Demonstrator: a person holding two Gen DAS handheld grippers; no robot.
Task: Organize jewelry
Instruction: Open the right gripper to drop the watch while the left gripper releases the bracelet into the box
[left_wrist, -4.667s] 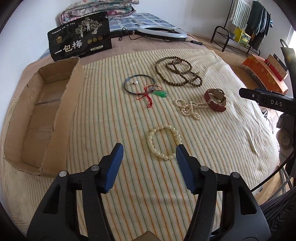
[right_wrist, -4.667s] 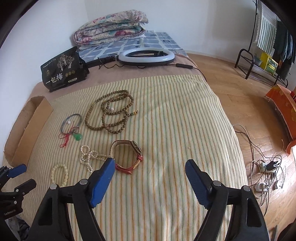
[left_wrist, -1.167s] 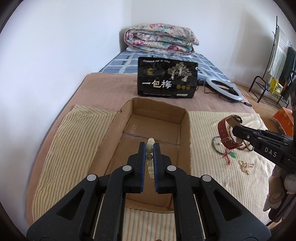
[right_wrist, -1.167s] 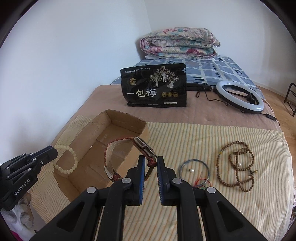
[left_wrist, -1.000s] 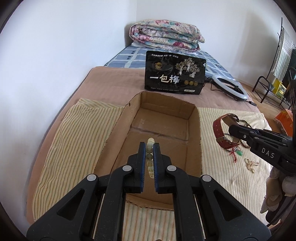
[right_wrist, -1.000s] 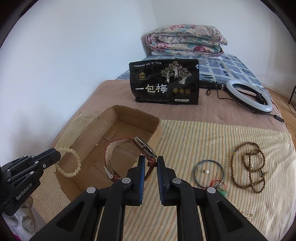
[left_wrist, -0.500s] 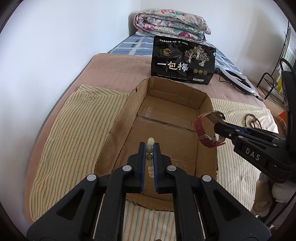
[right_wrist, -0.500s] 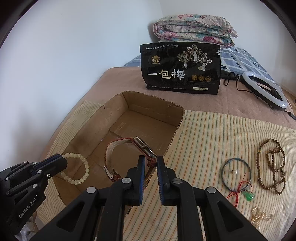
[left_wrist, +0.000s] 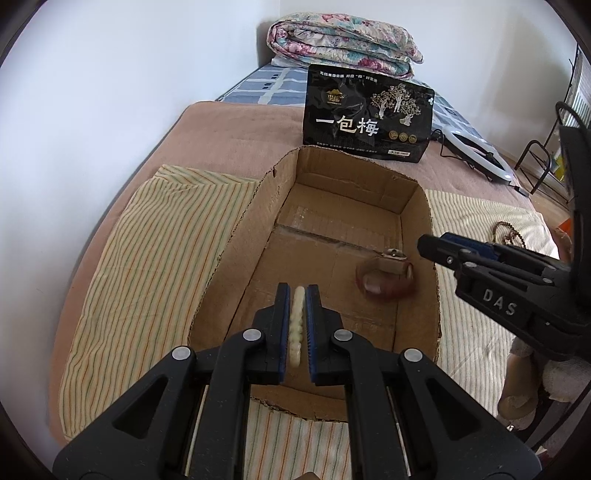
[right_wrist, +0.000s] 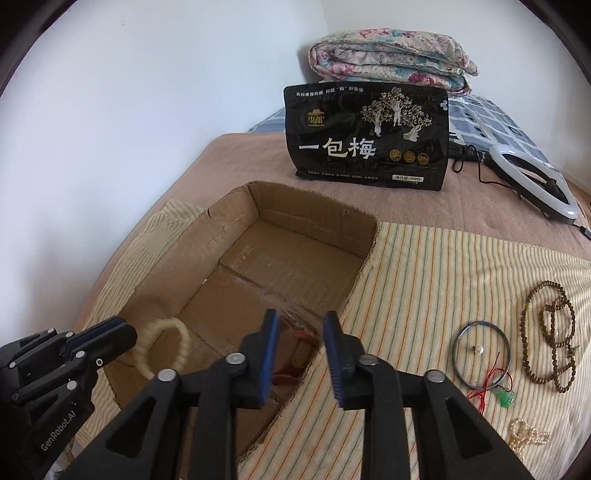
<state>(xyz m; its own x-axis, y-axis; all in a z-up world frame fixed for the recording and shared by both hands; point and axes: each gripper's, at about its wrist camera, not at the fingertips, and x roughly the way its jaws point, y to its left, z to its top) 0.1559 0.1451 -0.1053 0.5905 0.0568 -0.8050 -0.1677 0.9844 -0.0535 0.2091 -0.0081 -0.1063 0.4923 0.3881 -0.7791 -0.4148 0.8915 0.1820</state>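
Change: our right gripper (right_wrist: 300, 354) had its jaws shut on the watch (left_wrist: 386, 278) half a second ago; now the jaws are apart and the watch is inside the box (left_wrist: 236, 236), blurry, on the right side of the floor.
Left gripper (left_wrist: 296, 325): we hold its jaws clamped on the white bead bracelet (left_wrist: 296, 325), over the near end of the box.
Bracelet: from the right camera it hangs as a loop (right_wrist: 162, 345) from our left jaws, above the near left part of the box.
Right gripper: it hangs over the near right wall of the box, and the watch (right_wrist: 295, 354) shows between its blue pads (right_wrist: 267, 350).
Box: brown cardboard, open on top, on the striped cloth (left_wrist: 147, 258) on the bed.
Left on the cloth: a thin ring bangle (right_wrist: 482, 354), a green charm on red string (right_wrist: 504, 398), brown wooden beads (right_wrist: 550, 332) and a small pearl string (right_wrist: 526, 435), all to the right of the box.
Far side: a black bag (right_wrist: 367, 136) stands behind the box.
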